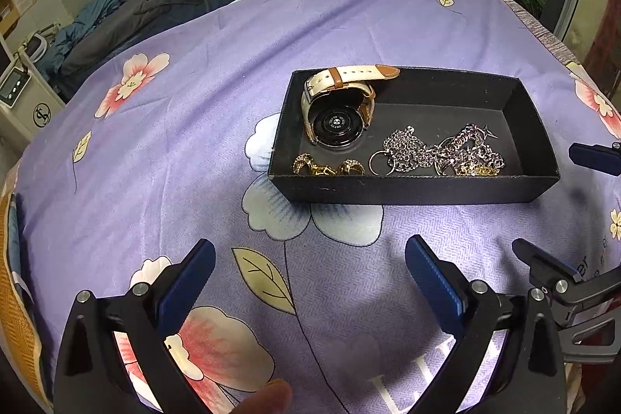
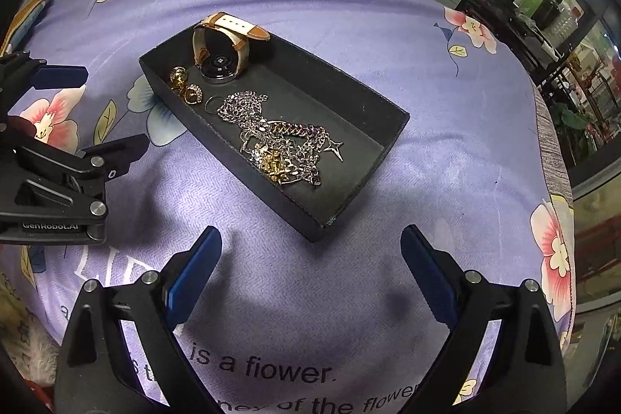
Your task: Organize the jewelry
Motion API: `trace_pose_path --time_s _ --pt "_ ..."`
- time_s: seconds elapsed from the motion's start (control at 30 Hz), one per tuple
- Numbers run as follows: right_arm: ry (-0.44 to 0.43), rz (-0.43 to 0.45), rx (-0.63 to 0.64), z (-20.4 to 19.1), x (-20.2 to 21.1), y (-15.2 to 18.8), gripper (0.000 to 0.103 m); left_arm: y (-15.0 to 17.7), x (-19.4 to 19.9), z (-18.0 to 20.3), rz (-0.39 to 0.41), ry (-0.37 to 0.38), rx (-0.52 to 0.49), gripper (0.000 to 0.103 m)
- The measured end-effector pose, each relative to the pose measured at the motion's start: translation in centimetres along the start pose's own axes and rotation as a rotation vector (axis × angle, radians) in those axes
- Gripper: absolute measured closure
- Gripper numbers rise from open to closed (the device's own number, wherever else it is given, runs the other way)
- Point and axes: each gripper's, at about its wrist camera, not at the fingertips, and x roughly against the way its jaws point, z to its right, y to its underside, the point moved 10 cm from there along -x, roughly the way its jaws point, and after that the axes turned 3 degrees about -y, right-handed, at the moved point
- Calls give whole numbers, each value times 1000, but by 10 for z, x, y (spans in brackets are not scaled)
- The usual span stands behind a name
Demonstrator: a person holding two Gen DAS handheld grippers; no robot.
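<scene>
Lilac floral cloth (image 1: 202, 158) covers the counter, and we find broad bare fabric on every side of the black tray (image 1: 419, 187). In the left wrist view the cloth runs clear from the tray's near wall down to the left tongs (image 1: 310, 282), whose blue pads (image 1: 186, 286) stand wide apart with nothing between them. The right tongs (image 2: 310, 278) are likewise spread and empty, held back from the tray's near corner in the right wrist view. We note the left tool's black frame (image 2: 58, 181) at the left margin of that view, apart from the tray. The counter's far and right edges fall away toward a dark shelf unit (image 2: 520, 26) with bottles; the tray sits well inside those edges.

The tray is a shallow open rectangle with thin upright walls. Inside, at one end, a watch (image 1: 337, 111) lies with its dark round case back showing and its cream and tan strap looped, the strap tip resting over the tray's rim. Just beside it we record gold rings (image 1: 328, 166) against the near wall. A heap of silver chain (image 1: 438, 150) fills the middle, with a plain ring (image 1: 382, 162) touching it and a small star charm (image 2: 335, 148) at its edge. Gold pieces (image 2: 273, 161) are tangled in the heap; we cannot separate them. The tray's far end is bare.
</scene>
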Motion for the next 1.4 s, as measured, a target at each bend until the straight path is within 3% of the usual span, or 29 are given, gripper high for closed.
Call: trace_pose_path --time_s 1.4 --pt "8 -14 5 0 -4 6 11 2 0 0 9 14 29 7"
